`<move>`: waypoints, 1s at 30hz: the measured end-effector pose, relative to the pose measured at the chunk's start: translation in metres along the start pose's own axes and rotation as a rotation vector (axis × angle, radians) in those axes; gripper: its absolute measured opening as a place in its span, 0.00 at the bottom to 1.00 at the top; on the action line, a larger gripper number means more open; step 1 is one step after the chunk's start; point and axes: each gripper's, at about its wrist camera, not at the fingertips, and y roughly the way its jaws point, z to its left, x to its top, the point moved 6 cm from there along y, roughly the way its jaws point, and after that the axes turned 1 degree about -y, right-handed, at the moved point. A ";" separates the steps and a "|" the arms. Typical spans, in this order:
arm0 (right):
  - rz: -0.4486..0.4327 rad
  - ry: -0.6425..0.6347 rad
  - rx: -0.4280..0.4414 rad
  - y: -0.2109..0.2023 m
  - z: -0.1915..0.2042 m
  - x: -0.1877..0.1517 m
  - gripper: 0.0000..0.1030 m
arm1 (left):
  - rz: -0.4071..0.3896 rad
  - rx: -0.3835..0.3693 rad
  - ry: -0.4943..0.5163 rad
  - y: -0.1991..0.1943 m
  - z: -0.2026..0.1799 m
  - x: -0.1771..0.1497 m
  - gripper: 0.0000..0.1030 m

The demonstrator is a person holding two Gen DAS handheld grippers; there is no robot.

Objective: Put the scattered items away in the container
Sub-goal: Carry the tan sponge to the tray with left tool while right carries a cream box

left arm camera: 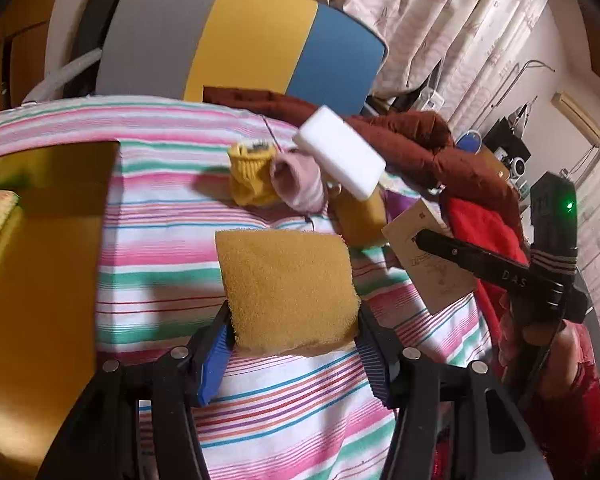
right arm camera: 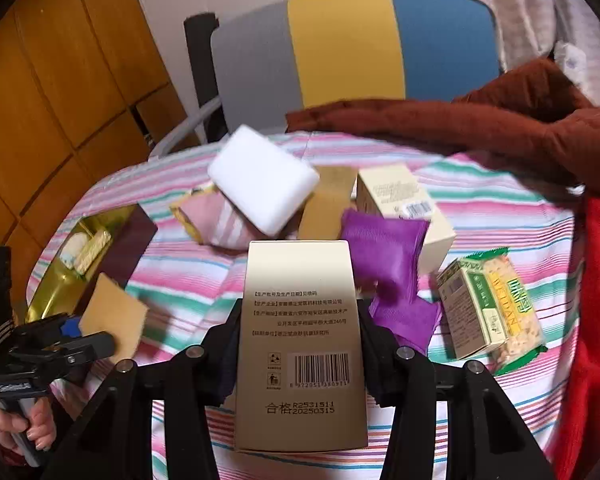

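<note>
Fingers [left arm camera: 216, 354] of my left gripper [left arm camera: 294, 350] clamp a yellow sponge [left arm camera: 286, 292] above the striped cloth [left arm camera: 172, 240], near the gold tray [left arm camera: 40, 280] on its left. My right gripper [right arm camera: 298, 344] pinches a beige box [right arm camera: 300, 340]. Ahead lie a white sponge [right arm camera: 262, 186], socks [right arm camera: 216, 220], a purple pouch [right arm camera: 384, 252] and snack packs [right arm camera: 492, 308].

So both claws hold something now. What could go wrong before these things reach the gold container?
1. The left claw pinches the soft yellow sponge only near its lower edge; it may bend and slip out.
2. The right claw holds the tall beige box by its middle, so it could tilt.
3. The gold container already holds packets; the box may not lie flat.
</note>
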 end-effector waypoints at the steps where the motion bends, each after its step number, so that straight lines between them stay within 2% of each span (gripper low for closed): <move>1: -0.003 0.008 0.005 -0.001 0.002 0.000 0.49 | -0.007 -0.001 0.001 -0.004 0.002 0.002 0.56; 5: 0.027 0.060 0.056 0.003 0.013 -0.005 0.49 | -0.037 -0.003 -0.014 -0.019 0.010 0.007 0.56; 14: 0.040 0.019 0.123 0.007 0.070 -0.005 0.49 | -0.072 -0.001 -0.093 -0.047 0.046 0.013 0.56; 21: 0.058 -0.009 0.204 0.016 0.125 0.004 0.49 | -0.106 0.030 -0.155 -0.071 0.086 0.019 0.56; 26: 0.075 0.002 0.301 0.024 0.167 0.016 0.49 | -0.096 0.065 -0.190 -0.078 0.122 0.032 0.56; 30: 0.070 -0.067 0.324 0.031 0.210 0.030 0.49 | -0.079 0.089 -0.219 -0.079 0.152 0.038 0.56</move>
